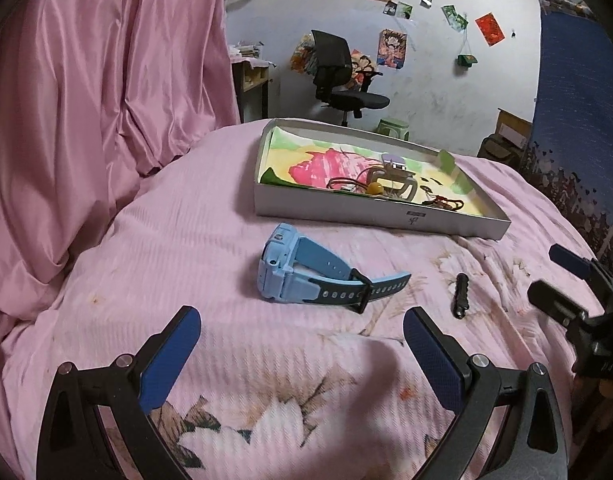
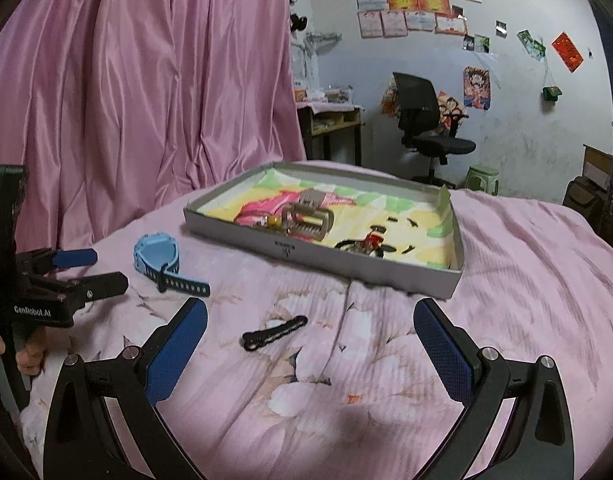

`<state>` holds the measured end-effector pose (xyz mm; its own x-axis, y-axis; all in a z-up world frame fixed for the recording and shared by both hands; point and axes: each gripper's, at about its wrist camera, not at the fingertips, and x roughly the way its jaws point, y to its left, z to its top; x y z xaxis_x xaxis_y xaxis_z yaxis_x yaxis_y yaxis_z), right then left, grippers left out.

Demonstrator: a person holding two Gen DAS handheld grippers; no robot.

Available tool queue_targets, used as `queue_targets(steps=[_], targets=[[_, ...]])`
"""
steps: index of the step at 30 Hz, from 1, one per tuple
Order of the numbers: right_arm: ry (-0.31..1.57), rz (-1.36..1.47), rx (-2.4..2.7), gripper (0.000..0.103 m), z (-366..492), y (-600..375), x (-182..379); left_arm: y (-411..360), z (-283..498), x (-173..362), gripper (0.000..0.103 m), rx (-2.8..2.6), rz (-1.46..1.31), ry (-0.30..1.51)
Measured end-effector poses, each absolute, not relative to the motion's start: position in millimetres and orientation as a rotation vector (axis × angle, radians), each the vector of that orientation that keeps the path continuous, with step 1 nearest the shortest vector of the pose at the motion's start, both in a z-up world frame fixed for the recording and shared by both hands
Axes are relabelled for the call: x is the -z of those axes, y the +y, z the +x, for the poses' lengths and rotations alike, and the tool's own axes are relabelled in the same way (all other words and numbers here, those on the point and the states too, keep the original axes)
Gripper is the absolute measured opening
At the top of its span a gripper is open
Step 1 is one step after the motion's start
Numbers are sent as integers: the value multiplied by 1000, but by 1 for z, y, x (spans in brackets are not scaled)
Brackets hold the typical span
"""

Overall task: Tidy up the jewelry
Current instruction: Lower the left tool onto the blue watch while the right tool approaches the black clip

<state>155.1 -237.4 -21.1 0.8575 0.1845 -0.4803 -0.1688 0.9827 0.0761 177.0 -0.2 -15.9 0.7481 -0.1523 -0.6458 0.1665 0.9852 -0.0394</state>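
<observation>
A light blue watch [image 1: 306, 276] lies on the pink bedspread just ahead of my open, empty left gripper [image 1: 302, 356]; it also shows in the right wrist view [image 2: 162, 260]. A small black clasp-like piece [image 2: 274, 332] lies ahead of my open, empty right gripper [image 2: 310, 344], and shows right of the watch in the left wrist view [image 1: 461, 296]. A shallow grey box [image 1: 378, 216] with a colourful lining holds a metal-band watch [image 2: 306, 216], a yellow bead [image 1: 376, 189] and cord bracelets [image 2: 366, 242]. The right gripper's fingers [image 1: 570, 260] show at the left view's right edge.
A pink satin curtain [image 1: 106, 80] hangs at the left. Beyond the bed stand a black office chair [image 2: 426, 128], a desk [image 2: 330, 120], a green stool [image 2: 482, 178] and a wall with posters. A blue patterned cloth [image 1: 578, 120] hangs at the right.
</observation>
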Motion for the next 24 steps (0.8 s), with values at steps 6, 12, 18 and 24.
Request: queue_targets(steps=[6,12,18,24], targets=[[582,-11,-200,102,166,-227,31,-2,192,21,102,206,20,753],[659,-28,-243,102,176,-218,42,-6,211,29,102,223,22,800],[704,-29,-283,94,183,-213,49,-5,223,33,102,228,-4,806],[747,-9,-328,77,196,-204,54,-13,231,36,99,260,31,815]])
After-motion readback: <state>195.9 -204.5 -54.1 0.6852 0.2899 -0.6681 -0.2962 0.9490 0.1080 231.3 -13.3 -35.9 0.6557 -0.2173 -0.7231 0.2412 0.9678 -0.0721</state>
